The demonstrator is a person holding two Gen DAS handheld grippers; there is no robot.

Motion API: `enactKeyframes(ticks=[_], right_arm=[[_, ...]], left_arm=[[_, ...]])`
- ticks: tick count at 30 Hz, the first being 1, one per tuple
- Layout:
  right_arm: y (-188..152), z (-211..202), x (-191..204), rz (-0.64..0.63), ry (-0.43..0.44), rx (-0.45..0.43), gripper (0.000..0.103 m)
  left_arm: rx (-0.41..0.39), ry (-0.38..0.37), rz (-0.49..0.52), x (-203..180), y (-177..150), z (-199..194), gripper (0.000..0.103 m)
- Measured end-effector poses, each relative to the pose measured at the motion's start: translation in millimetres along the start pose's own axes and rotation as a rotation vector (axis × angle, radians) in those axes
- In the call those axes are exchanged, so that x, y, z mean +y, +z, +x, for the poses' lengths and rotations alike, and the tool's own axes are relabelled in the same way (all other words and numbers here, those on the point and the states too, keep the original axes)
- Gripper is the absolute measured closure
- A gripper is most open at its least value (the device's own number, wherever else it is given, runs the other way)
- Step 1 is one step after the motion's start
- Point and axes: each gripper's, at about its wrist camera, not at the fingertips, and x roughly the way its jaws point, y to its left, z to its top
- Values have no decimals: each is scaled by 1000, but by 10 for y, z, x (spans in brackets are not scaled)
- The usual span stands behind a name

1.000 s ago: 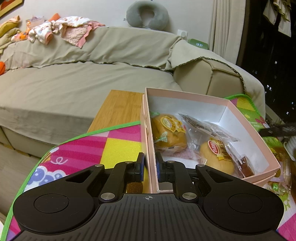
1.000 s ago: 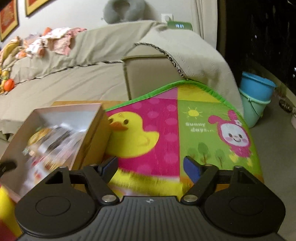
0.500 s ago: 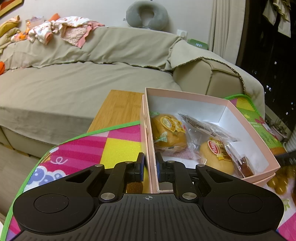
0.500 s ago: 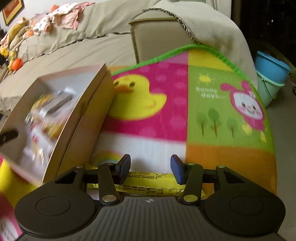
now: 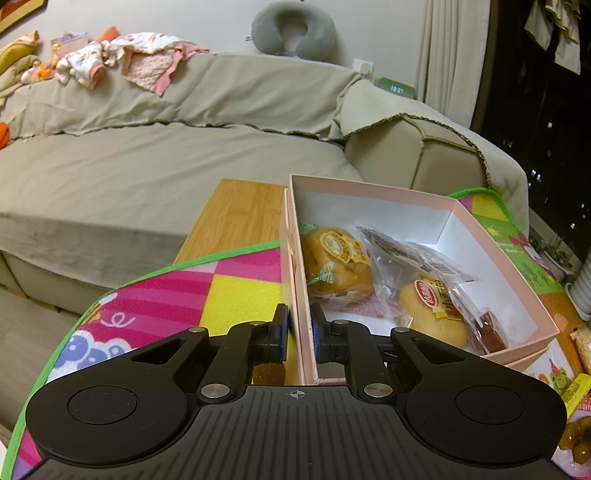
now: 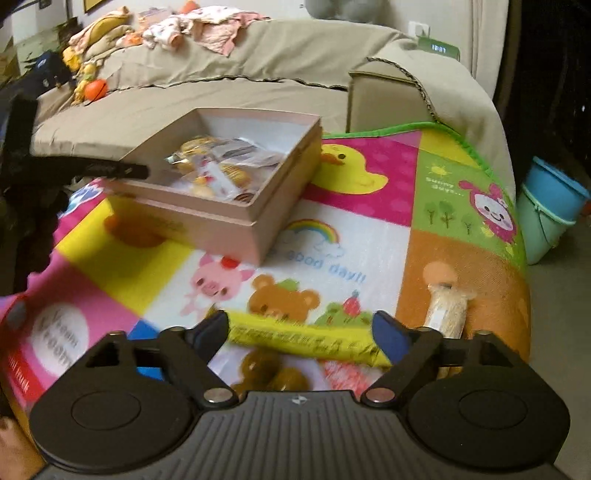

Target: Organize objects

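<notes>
Right gripper [image 6: 299, 332] slid back from the duck patch, jaws opening over a yellow packet [image 6: 306, 341]. Left gripper [image 5: 298, 332] is pinching the pink box [image 5: 476, 229] wall.

Beige sofa [image 5: 147, 166], grey neck pillow [image 5: 293, 29]

Left gripper [image 5: 298, 332]: matte black housing with a ribbed top plate carrying a small white crosshair mark at its front edge. A round recessed disc sits on either side of that mark. Two angled black linkage arms with triangular cut-outs turn on silver pivot screws. Finger pads [image 5: 281, 330] are blue. Right gripper [image 6: 301, 332]: identical build, blue pads, silver screws, white centre mark.
</notes>
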Motion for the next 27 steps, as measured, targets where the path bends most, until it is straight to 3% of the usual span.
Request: enactKeyframes(ticks=[4, 10, 19, 22, 27], right_arm=[[-158, -24, 219, -29, -6, 34, 16], [-391, 63, 512, -194, -180, 39, 16], [-510, -53, 242, -195, -327, 45, 14], [-465, -133, 109, -134, -296, 35, 14], [-262, -321, -178, 96, -119, -34, 12]], left_arm=[[0, 0, 1, -6, 1, -1, 89], [1, 0, 1, -10, 1, 0, 89], [1, 0, 1, -10, 1, 0, 89], [1, 0, 1, -11, 1, -2, 89], [1, 0, 1, -11, 2, -1, 89]])
